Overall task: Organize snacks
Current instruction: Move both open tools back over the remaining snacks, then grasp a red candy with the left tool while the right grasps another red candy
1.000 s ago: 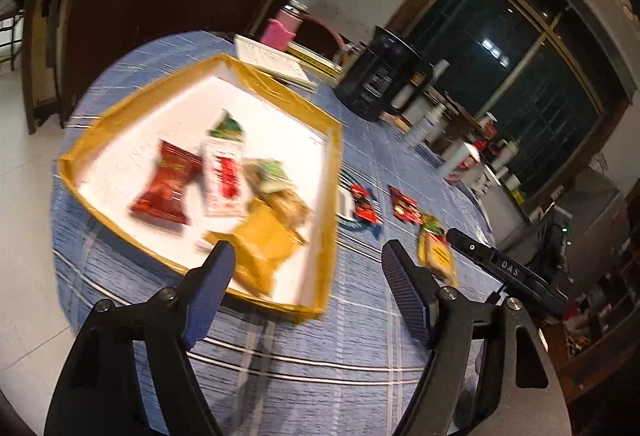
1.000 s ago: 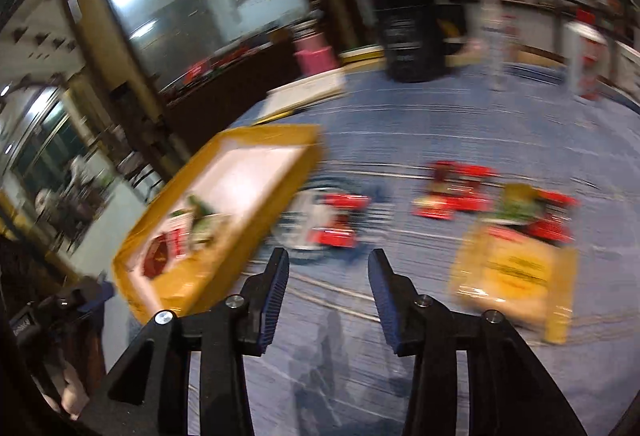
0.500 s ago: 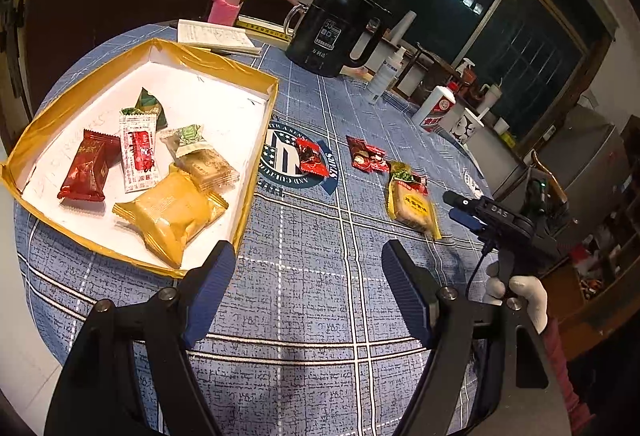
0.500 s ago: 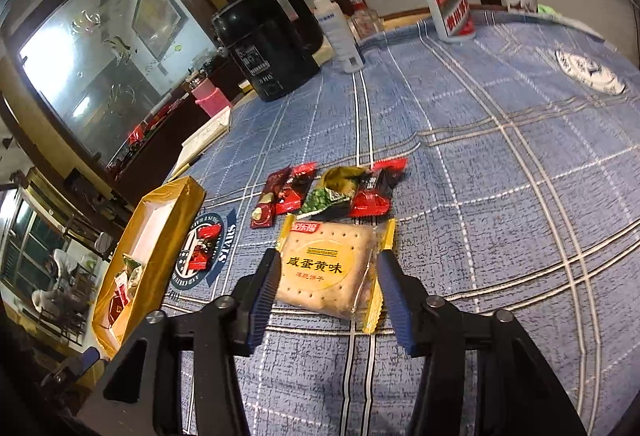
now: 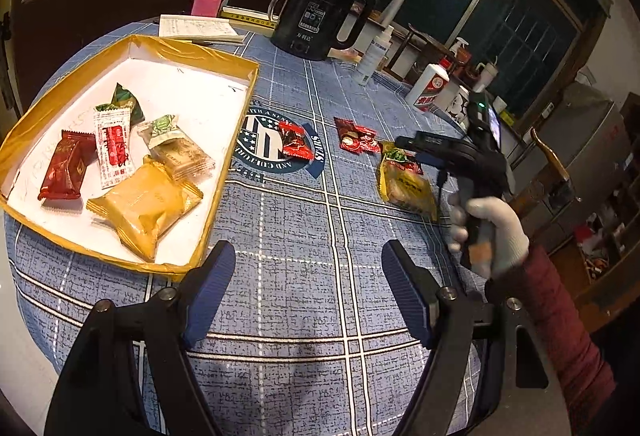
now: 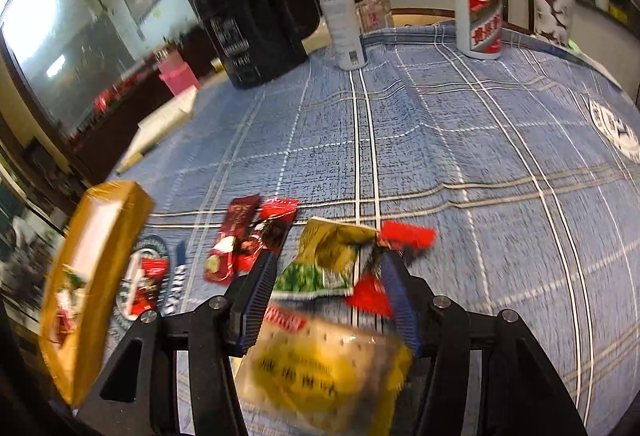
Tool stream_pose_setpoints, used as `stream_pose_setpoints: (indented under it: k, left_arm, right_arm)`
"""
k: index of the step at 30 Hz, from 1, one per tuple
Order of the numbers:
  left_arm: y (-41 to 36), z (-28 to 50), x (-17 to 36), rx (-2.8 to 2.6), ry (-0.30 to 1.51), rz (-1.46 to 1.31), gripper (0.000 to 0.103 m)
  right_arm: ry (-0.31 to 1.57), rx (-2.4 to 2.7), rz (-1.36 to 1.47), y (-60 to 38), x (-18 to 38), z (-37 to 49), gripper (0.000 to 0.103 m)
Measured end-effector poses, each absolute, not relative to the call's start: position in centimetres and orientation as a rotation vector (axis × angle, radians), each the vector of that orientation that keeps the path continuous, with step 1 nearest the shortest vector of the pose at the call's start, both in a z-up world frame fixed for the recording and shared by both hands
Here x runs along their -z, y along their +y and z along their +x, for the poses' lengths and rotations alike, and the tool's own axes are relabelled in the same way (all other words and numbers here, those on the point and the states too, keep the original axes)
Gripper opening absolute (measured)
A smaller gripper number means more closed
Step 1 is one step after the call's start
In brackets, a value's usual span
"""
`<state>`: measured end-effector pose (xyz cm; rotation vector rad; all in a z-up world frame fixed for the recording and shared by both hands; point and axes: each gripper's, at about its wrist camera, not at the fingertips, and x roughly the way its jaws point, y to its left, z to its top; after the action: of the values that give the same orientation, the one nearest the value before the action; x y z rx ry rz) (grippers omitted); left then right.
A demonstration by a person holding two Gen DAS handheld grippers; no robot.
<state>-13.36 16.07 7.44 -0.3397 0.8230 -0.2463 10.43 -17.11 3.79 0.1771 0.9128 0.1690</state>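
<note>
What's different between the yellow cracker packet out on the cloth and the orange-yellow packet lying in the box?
The yellow cracker packet lies on the blue tablecloth, outside the box; the orange-yellow packet rests inside the yellow-rimmed box. The cracker packet sits between the right gripper's open jaws; nothing is near the orange-yellow packet. The cracker packet has a see-through wrapper with red label; the other looks opaque. Both are sealed, flat and yellowish.

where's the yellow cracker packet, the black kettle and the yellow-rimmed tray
yellow cracker packet (image 5: 408, 188), left wrist view, middle of wrapper
black electric kettle (image 5: 316, 20), left wrist view, front of body
yellow-rimmed white tray (image 5: 236, 128), left wrist view, right wall
</note>
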Motion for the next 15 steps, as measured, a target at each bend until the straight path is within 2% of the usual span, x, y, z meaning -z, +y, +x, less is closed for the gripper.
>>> stream_pose_setpoints:
  k: [6,7,8,10,13,15]
  left_arm:
    - [15.7,-12.2,-7.7,0.218,0.823,-0.286,0.076]
    - [15.4,-12.0,-7.8,0.217,0.822,-0.271,0.076]
    - [15.2,-11.7,-7.9,0.218,0.823,-0.26,0.076]
    - [14.6,-11.0,-7.9,0.221,0.829,-0.243,0.076]
    - [13.6,-9.5,-8.0,0.237,0.836,-0.215,0.076]
    - [12.7,-8.3,-8.0,0.245,0.842,-0.182,0.076]
  right_arm:
    - [0.962,-0.143,0.078,-14.4,-2.4,11.9,0.049]
    - [0.946,-0.128,0.054,-14.1,-2.3,11.8,0.04]
    - [0.937,-0.129,0.056,-14.2,-2.3,11.7,0.039]
    - [0.914,-0.149,0.101,-14.7,-2.6,11.4,0.018]
    - [0.877,-0.157,0.146,-15.6,-3.4,10.7,0.01]
    - [0.845,-0.166,0.173,-16.2,-3.8,10.0,0.01]
